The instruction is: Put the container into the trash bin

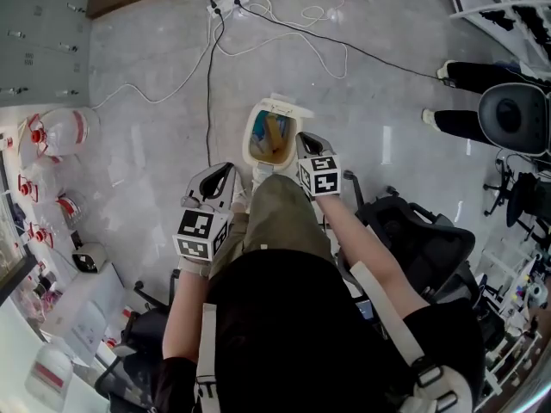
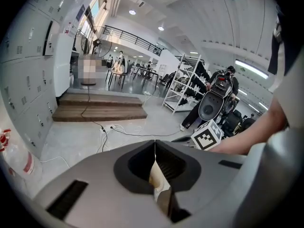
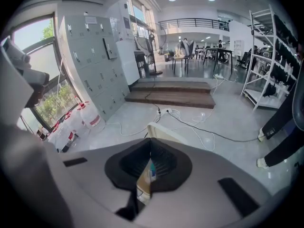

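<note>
The white pedal trash bin (image 1: 255,124) stands open on the grey floor, its lid (image 1: 280,104) tipped back. Inside it lies mixed waste with a blue and yellow item (image 1: 274,134); I cannot tell which piece is the container. My right gripper (image 1: 307,139) hangs just right of the bin's mouth, jaws shut and empty. My left gripper (image 1: 225,172) is lower left of the bin, also shut. In the left gripper view the left gripper's (image 2: 155,144) jaws meet at the tips. In the right gripper view the right gripper's (image 3: 150,141) jaws are together, with the bin's lid (image 3: 164,133) beyond them.
My olive-trousered leg (image 1: 280,213) reaches to the bin's foot. Cables and a power strip (image 1: 232,5) run across the floor behind. Water jugs (image 1: 60,132) stand at the left, a black office chair (image 1: 413,239) at the right, and another person's legs (image 1: 469,76) at the far right.
</note>
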Motion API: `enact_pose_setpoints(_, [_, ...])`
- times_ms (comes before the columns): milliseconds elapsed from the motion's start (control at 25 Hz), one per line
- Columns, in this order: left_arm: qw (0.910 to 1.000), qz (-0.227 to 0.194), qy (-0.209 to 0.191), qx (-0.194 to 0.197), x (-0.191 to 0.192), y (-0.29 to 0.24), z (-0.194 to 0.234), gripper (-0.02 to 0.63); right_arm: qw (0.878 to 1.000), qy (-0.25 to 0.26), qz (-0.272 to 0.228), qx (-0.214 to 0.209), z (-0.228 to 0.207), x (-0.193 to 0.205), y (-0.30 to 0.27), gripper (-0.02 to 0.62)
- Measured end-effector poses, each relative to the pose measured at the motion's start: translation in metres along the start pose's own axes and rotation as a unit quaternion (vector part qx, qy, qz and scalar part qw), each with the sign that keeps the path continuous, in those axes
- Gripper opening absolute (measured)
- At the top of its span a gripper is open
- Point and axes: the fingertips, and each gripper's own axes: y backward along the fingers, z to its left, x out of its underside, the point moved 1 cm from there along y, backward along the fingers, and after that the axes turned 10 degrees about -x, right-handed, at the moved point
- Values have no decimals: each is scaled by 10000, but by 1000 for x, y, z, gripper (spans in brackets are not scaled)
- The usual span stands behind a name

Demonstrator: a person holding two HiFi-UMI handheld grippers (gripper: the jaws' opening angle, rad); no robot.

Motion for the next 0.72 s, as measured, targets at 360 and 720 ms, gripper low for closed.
enact_pose_setpoints(360, [9992,-324,-173,124,-37,-2,-11,11,9974,61,-717,82,16,-51,66,16])
enact_pose_setpoints(720, [9967,-616,-341,406,-66,12,-21,11,9891,183,-1438,272,33,-92,137,16])
